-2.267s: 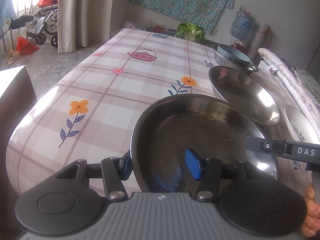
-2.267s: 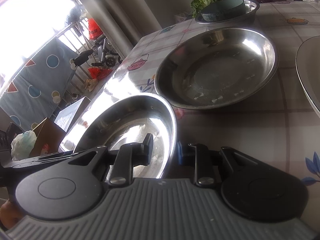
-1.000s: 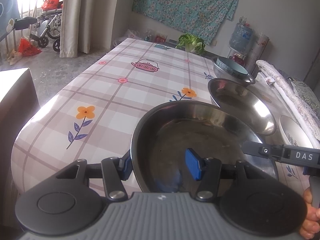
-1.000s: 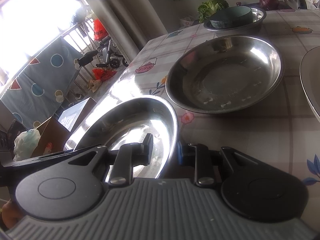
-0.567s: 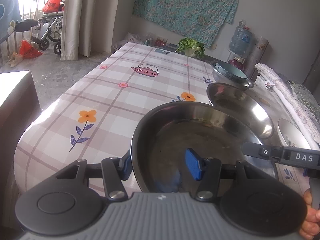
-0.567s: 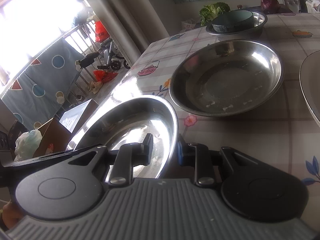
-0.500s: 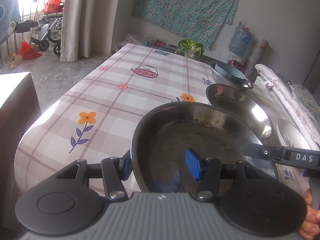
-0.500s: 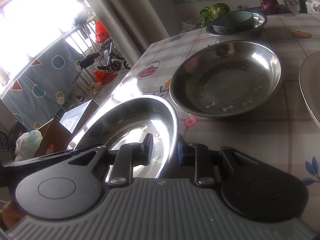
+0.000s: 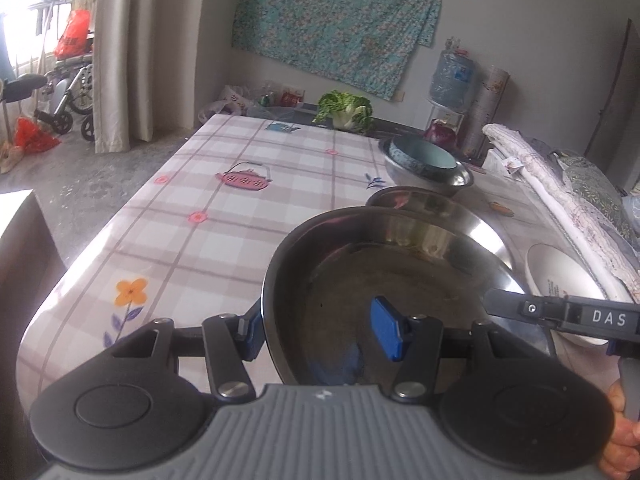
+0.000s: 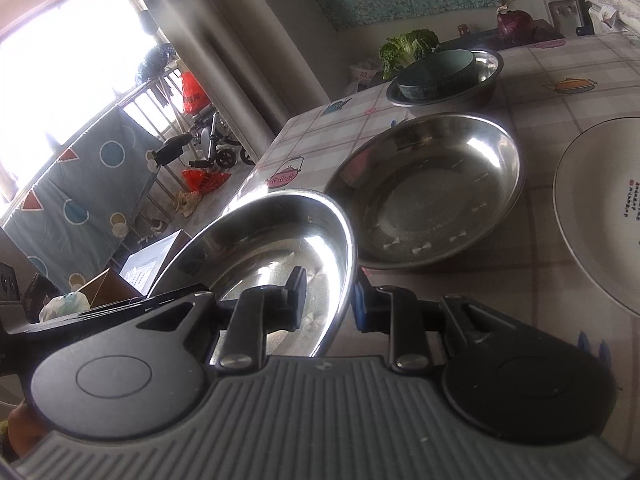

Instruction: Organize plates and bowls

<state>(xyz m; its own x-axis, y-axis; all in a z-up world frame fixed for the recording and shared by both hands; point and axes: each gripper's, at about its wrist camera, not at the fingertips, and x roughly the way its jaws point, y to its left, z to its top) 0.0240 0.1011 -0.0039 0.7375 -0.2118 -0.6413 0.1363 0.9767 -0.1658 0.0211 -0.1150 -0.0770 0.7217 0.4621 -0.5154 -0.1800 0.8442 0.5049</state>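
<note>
I carry a steel basin (image 9: 400, 280) clear of the table between both grippers. My left gripper (image 9: 320, 334) is shut on its near-left rim, one blue pad outside and one inside. In the right wrist view the same basin (image 10: 272, 240) shines at the centre left, and my right gripper (image 10: 328, 300) is shut on its right rim. A second steel basin (image 9: 460, 216) (image 10: 432, 192) rests on the table just beyond, partly hidden by the held one. To the right lies a white plate (image 9: 560, 280) (image 10: 600, 208). Farther back, a teal bowl (image 9: 424, 160) (image 10: 436, 68) sits inside another steel basin.
The checked tablecloth (image 9: 240, 208) stretches left and back, and its rounded edge drops to the floor on the left. A rolled white cloth (image 9: 560, 184) runs along the right side. A cabbage (image 9: 346, 110) stands at the far end. A person's fingers (image 9: 620, 440) show at the lower right.
Both grippers have risen and moved a little forward with the basin held between them. The table and the second basin now look lower and smaller. Neither grip has changed.
</note>
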